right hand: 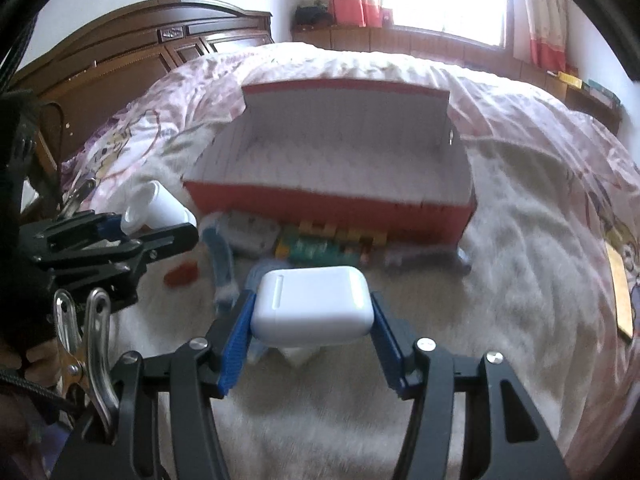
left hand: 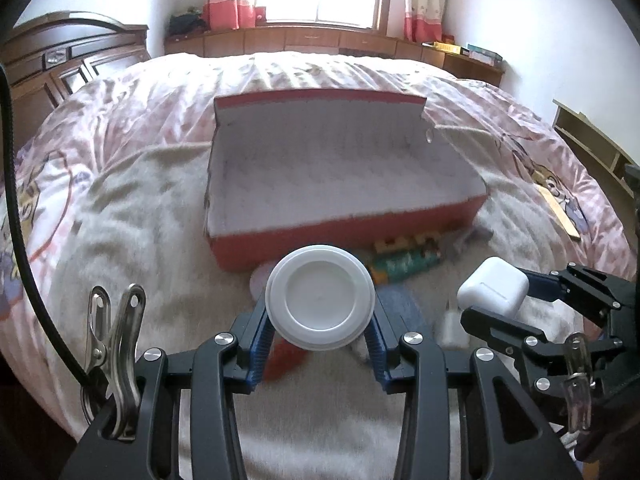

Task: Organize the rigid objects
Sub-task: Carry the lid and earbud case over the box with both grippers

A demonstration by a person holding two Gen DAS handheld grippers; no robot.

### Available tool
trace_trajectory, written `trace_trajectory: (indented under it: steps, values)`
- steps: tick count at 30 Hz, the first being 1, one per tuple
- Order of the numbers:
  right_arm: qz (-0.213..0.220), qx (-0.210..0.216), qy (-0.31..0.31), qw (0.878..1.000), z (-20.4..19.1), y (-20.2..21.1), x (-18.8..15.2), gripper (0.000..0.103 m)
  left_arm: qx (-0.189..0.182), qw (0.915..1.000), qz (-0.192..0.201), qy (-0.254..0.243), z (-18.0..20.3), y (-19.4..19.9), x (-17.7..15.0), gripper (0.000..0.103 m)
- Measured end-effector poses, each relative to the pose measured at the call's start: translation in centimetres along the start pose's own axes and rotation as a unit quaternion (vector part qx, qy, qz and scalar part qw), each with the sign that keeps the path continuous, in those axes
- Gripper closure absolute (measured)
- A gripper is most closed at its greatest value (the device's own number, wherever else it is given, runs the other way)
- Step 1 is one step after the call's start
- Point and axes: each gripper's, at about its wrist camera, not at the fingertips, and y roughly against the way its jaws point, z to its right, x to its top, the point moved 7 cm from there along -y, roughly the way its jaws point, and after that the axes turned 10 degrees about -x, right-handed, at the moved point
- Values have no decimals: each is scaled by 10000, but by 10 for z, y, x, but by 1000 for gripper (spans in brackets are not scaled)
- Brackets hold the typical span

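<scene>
A red cardboard box (left hand: 344, 228) with a white inside lies open on the bed, straight ahead in both views (right hand: 320, 204). My left gripper (left hand: 320, 312) is shut on a white round plastic bottle (left hand: 320, 298), held end-on above the blanket just short of the box. In the right wrist view the same left gripper (right hand: 156, 220) and the bottle (right hand: 160, 208) show at the left. My right gripper (right hand: 312, 308) is shut on a white earbud case (right hand: 312, 304), its blue pads (right hand: 240, 332) pressing both ends. In the left wrist view, that right gripper (left hand: 492, 296) and the case (left hand: 492, 286) sit at the right.
Loose toy bricks (left hand: 404, 256) lie along the box's front wall. Also on the white fuzzy blanket (right hand: 500, 280) are a small red piece (right hand: 182, 274), a blue strip (right hand: 220, 264) and a small white bottle (left hand: 450, 326). A wooden slat (right hand: 622, 296) lies at right, a dark headboard (left hand: 60, 64) at left.
</scene>
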Motion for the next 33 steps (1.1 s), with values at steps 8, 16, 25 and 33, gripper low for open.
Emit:
trace_trajectory:
  steps: [8,16,25,33]
  values:
    - [179,-85,5,9998,11,-15,51,44,64,9999,64,-62,-2,-20,45,61]
    - [102,-173,-232,9995,29,-52,90,44,121,9999,-28,30,-11,-49,76,61]
    - [-91,-269,-233,9993,39,-90,108,44,94,9994,-283,167,-19,-91,92,61]
    - [-289,-398,-239,9985,46,-115,107,44,111,9984,-479,267,-26,-117,92,61]
